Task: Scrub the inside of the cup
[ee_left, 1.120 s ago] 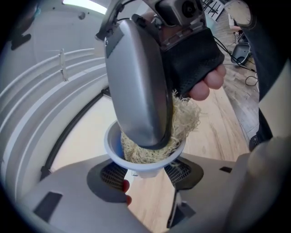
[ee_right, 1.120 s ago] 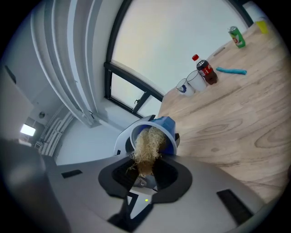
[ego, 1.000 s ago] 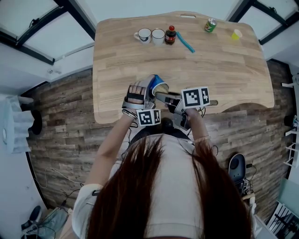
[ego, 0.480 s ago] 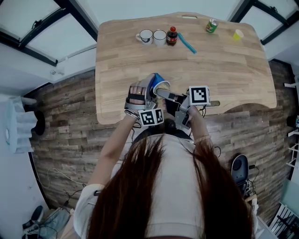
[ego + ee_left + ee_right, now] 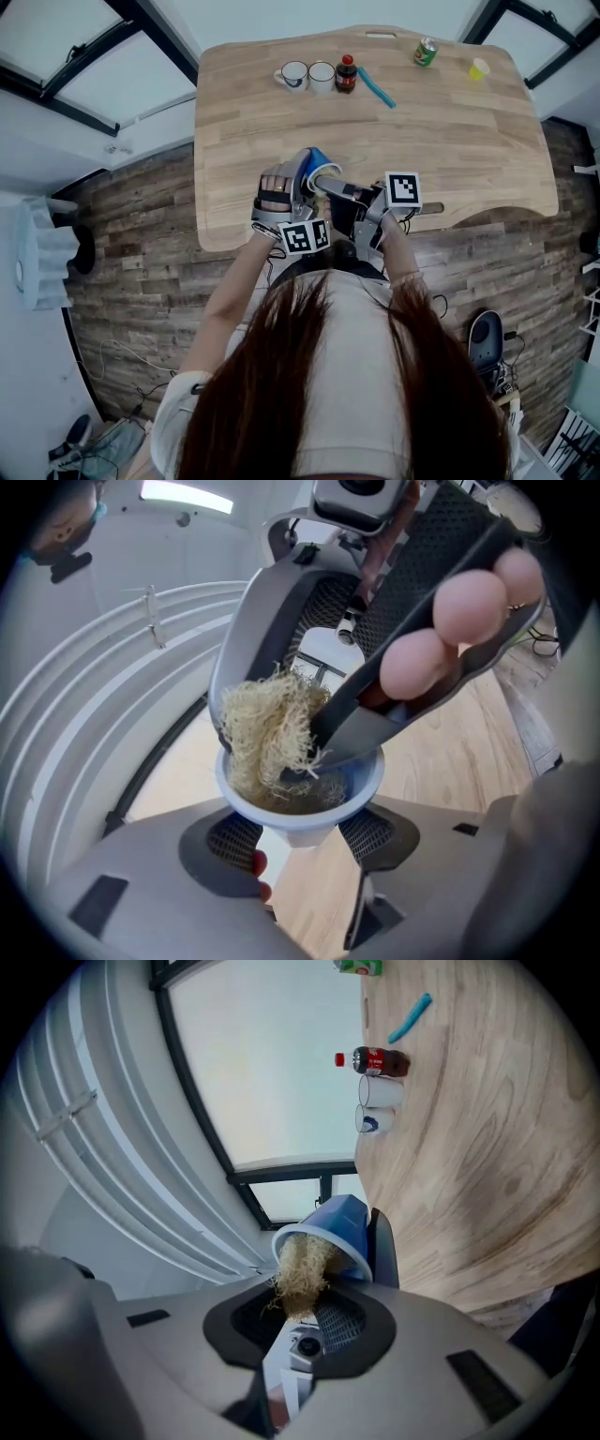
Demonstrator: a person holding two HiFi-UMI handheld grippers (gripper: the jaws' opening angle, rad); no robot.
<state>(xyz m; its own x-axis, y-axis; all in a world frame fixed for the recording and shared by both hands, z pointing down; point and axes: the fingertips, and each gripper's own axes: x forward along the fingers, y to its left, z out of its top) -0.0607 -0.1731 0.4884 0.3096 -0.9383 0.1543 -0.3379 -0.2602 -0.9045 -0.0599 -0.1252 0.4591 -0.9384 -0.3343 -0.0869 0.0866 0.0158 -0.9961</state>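
Observation:
A blue cup (image 5: 317, 165) hangs tilted over the near edge of the wooden table (image 5: 450, 141). My left gripper (image 5: 302, 183) is shut on the cup, with its mesh pads on either side of the cup's body (image 5: 302, 810). The right gripper (image 5: 328, 183) is shut on a pale fibrous scrubber (image 5: 300, 1274). That scrubber (image 5: 267, 733) is pushed into the cup's mouth, and the jaw tips reach in past the rim. In the right gripper view the cup (image 5: 339, 1232) lies on its side with its opening toward me. The bottom of the cup is hidden by the scrubber.
Two white mugs (image 5: 293, 73) (image 5: 321, 72) stand at the table's far side, with a dark bottle with a red cap (image 5: 346, 73) and a blue brush (image 5: 375, 87) beside them. A green can (image 5: 425, 52) and a small yellow cup (image 5: 479, 68) stand far right.
The right gripper has turned a little and slid toward the cup's mouth. The left gripper and the cup have stayed nearly still.

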